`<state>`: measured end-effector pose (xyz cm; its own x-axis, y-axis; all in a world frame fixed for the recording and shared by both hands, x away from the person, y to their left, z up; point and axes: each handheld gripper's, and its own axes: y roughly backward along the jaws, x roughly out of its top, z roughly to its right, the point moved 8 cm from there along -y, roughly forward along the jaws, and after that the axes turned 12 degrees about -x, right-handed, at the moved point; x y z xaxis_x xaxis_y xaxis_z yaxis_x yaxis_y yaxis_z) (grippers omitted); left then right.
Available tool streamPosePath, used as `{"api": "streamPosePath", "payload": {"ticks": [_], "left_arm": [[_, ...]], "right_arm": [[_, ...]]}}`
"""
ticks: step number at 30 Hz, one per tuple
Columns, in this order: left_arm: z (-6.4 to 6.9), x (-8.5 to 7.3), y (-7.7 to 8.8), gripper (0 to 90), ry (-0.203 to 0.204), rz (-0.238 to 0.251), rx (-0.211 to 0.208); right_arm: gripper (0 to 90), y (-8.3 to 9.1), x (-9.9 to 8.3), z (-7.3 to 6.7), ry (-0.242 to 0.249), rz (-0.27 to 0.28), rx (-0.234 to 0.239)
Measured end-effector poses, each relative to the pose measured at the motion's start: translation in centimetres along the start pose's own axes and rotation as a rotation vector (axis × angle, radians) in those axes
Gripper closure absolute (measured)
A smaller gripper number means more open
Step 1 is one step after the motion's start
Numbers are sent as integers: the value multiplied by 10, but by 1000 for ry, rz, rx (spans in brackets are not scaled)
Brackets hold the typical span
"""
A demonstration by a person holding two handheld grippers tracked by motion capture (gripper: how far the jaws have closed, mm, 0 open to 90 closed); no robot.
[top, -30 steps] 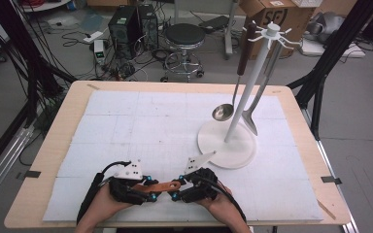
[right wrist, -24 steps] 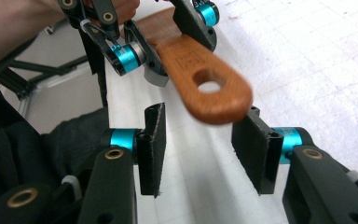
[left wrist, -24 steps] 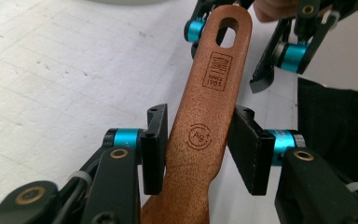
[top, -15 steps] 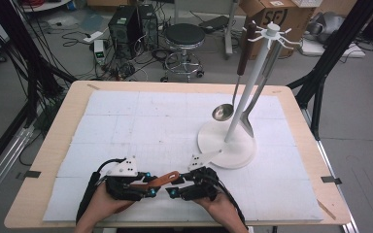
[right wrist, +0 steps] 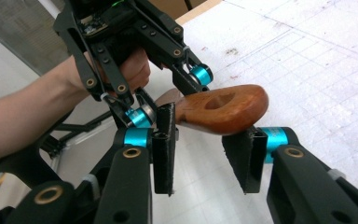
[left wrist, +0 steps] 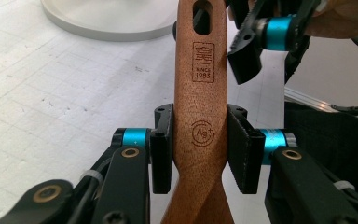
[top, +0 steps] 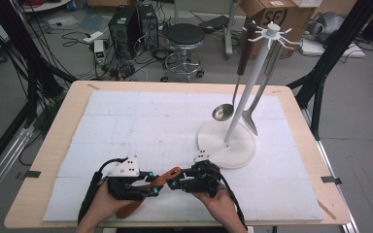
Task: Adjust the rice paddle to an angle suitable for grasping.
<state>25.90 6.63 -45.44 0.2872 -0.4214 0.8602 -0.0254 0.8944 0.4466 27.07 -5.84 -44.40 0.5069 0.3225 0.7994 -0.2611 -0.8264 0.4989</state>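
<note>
Jaws on both my grippers had just been closing around one brown wooden handle.

From the high view, I saw my left gripper (top: pixel 148 187) and my right gripper (top: pixel 177 182) low down near my edge of the surface (top: pixel 43 184), pointing at each other. The wooden handle (top: pixel 162 179) lay slanted between them, just above the white mat (top: pixel 141 126). Its lower end poked out past my left hand (top: pixel 102 206). My right hand (top: pixel 218 204) was just beside it. Farther up the mat stood a white rack (top: pixel 252 82) on a round base. A ladle (top: pixel 222 111) and a second tool hung from it. The rack's base was near my right gripper, but I could not tell if they touched.

From the left gripper view, the handle (left wrist: pixel 200 116) ran straight up between my two black pads (left wrist: pixel 161 149). Both pads pressed on its sides, so the left jaws were clamped on it. It had a stamped mark and a slot near its top end. The right gripper (left wrist: pixel 249 51) sat beside that top end.

From the right gripper view, the rounded end of the handle (right wrist: pixel 219 109) lay across my jaws. The left pad (right wrist: pixel 164 144) touched it. The other pad sat just under the wood, and I could not tell if it pressed. The left gripper (right wrist: pixel 168 98) held the handle farther back.
</note>
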Motion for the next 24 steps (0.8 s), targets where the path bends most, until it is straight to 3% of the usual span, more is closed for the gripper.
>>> {"api": "streamPosePath", "payload": {"ticks": [7,14,24], "left_arm": [[1,0,0,652,-6,0,-2],[4,3,3,641,-7,26,-38],[5,4,6,609,-3,32,-51]], "right_arm": [[681,-2,0,1,-48,-8,37],[724,1,2,0,-59,-2,73],[778,11,7,1,-70,36,105]]}}
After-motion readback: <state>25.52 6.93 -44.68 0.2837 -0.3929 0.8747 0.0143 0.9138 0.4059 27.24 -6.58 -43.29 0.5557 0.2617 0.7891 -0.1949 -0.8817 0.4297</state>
